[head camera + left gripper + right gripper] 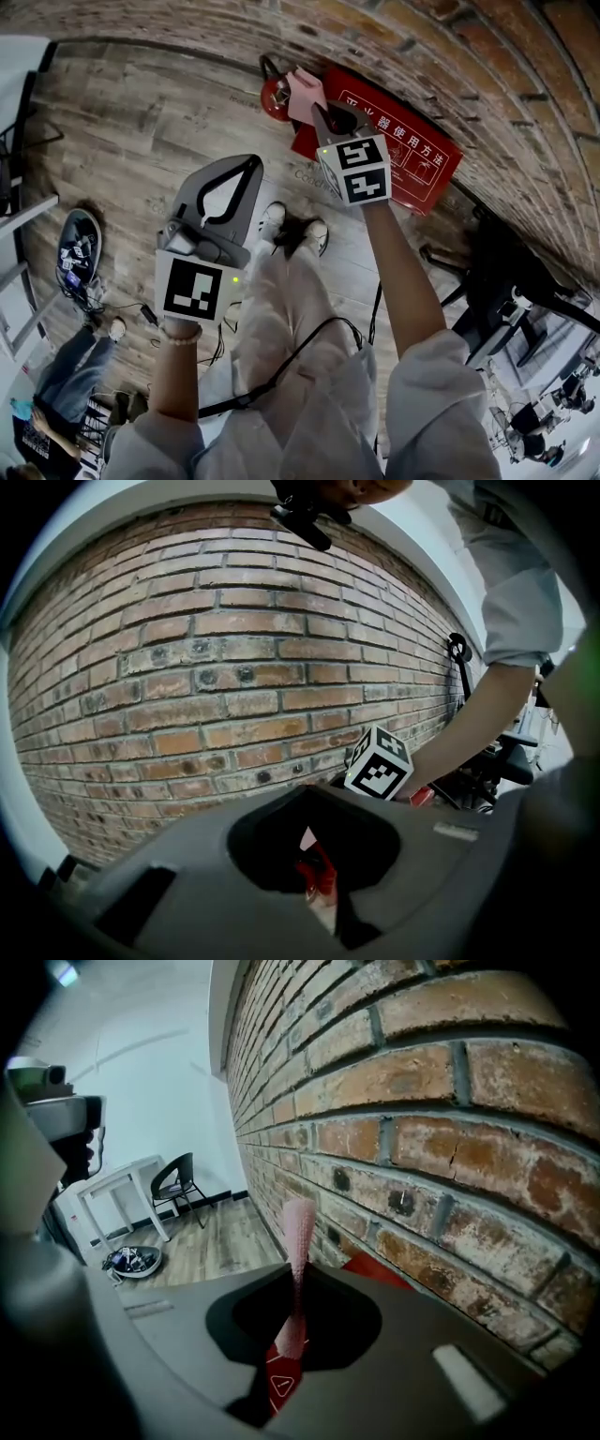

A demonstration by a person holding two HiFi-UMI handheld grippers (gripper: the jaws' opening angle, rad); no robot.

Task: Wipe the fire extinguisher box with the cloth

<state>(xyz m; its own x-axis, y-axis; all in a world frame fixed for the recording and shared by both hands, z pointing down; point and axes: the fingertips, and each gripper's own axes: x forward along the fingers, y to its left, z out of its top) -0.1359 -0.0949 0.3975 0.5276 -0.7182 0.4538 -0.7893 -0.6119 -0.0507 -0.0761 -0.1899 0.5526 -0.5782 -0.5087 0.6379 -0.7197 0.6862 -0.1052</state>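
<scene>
The main risk is the grip on the cloth (pixel 306 92). The right gripper (pixel 322 114) has its jaws clenched on one narrow edge, so most of the cloth sticks out ahead of the tips as a thin strip. Dragged across the fire extinguisher box (pixel 412 155), it could probably slide free or bunch up, leaving the hard jaw tips to scrape the lid. The fire extinguisher (pixel 276 96), just beyond the cloth, could be knocked by a wide sweep.

The right arm reaches forward and down, with the box below and beside its jaws, against the brick wall (pixel 422 56). The left gripper (pixel 251 164) is held back, well apart from the box, its jaws closed on nothing.
</scene>
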